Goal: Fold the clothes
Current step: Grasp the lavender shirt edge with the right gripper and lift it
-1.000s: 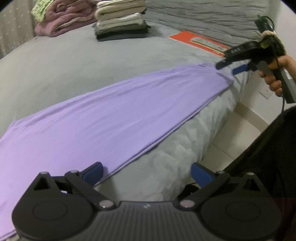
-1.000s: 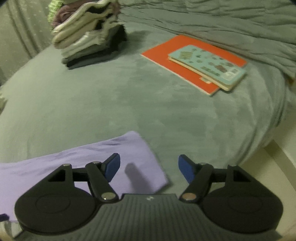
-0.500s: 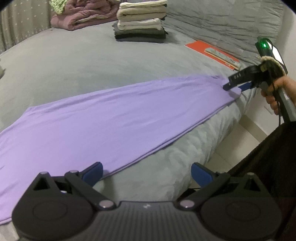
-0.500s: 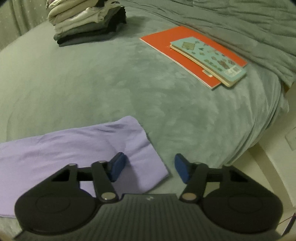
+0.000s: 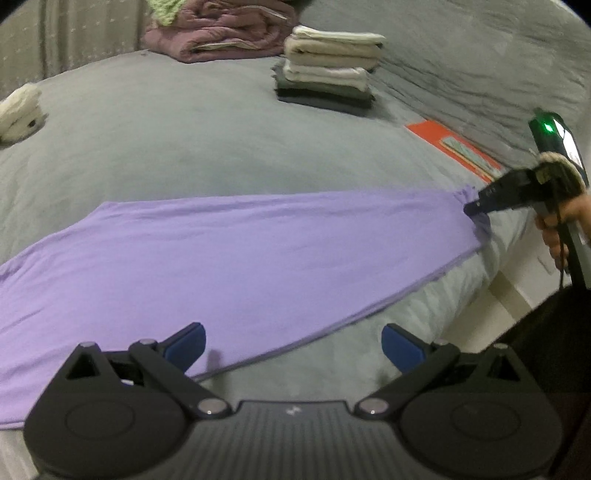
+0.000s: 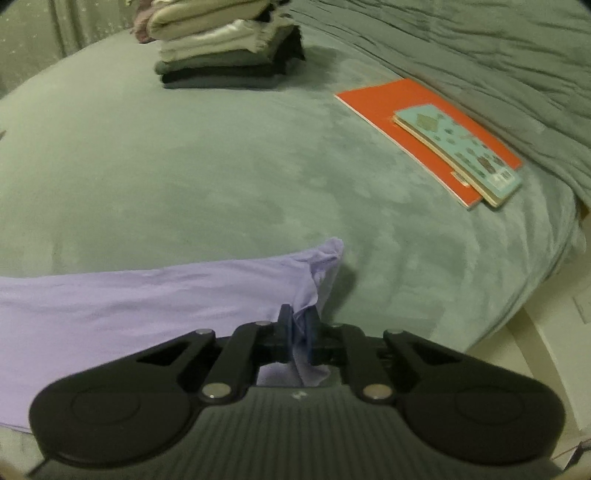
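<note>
across the middle of the left wrist view we see the purple garment [image 5: 236, 258] spread flat on the grey bed [image 5: 184, 147], running from the lower left of the frame to the right edge of the mattress. our left gripper [image 5: 293, 345] sits at the bottom centre with its blue pads [image 5: 184, 341] wide apart; the left pad is over the garment's near hem, the right pad over bare bedcover, nothing between them.

at the right of that view our right gripper [image 5: 471, 208] meets the garment's far end, where the cloth bunches into a small crumpled peak. a hand [image 5: 561, 229] holds its handle, and a green light glows on the unit above it.

right wrist view, bottom centre: right gripper [image 6: 299, 328] fingers are closed together on a fold of purple cloth [image 6: 129, 295], which is pinched between them and hangs a little below. the corner of the garment stands up just beyond the fingertips; the rest lies flat toward the lower left.

upper centre of both views: a stack of folded clothes [image 6: 225, 48]. right of it, an orange book [image 6: 424, 133] with a teal booklet [image 6: 458, 147] on top, well apart from the garment. upper left of the left view: a maroon blanket [image 5: 221, 33] and, at the left edge, a white bundle [image 5: 20, 112].
</note>
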Available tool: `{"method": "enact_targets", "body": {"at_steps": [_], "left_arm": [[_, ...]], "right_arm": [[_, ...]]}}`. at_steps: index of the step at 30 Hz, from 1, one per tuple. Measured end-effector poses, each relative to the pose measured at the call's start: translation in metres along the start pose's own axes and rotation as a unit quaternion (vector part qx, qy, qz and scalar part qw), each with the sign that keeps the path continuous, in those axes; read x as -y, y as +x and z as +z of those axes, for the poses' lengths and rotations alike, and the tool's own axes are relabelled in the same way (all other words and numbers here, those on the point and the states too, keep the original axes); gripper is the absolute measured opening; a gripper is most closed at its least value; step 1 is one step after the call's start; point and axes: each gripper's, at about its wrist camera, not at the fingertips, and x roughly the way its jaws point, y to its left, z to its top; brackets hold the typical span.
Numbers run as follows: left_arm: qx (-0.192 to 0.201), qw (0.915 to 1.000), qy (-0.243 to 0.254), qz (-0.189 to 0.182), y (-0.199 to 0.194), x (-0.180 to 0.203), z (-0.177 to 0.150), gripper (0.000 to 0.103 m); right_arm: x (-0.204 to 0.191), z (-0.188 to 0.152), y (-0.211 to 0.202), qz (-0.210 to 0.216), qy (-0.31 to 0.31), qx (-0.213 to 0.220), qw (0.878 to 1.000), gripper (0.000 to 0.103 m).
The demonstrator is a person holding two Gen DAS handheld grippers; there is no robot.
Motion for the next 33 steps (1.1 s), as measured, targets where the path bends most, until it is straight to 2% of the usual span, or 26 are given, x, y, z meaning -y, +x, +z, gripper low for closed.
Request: {"method": "enact_targets", "body": {"at_steps": [13, 19, 28, 31, 33], "left_arm": [[0.022, 0.9981, -0.049, 0.030, -0.005, -0.026, 0.009, 0.101], [0.031, 0.9969, -0.064, 0.033, -0.011, -0.038, 0.008, 0.101], [0.053, 0.9908, -0.120, 0.034, -0.021, -0.072, 0.004, 0.099], [0.062, 0.9875, -0.142, 0.030, -0.022, -0.084, 0.000, 0.096], [0.070, 0.9842, -0.162, 0.016, -0.023, -0.095, -0.003, 0.086]], "right_arm": [[-0.076, 0.006, -0.026, 0.090, -0.032, 0.000, 0.995, 0.008], [-0.109, 0.005, -0.033, 0.137, -0.041, -0.008, 0.990, 0.008], [-0.158, 0.005, -0.040, 0.194, -0.057, -0.019, 0.979, 0.006], [-0.171, 0.006, -0.041, 0.203, -0.067, -0.019, 0.977, 0.006], [-0.179, 0.005, -0.043, 0.214, -0.069, -0.021, 0.974, 0.006]]}}
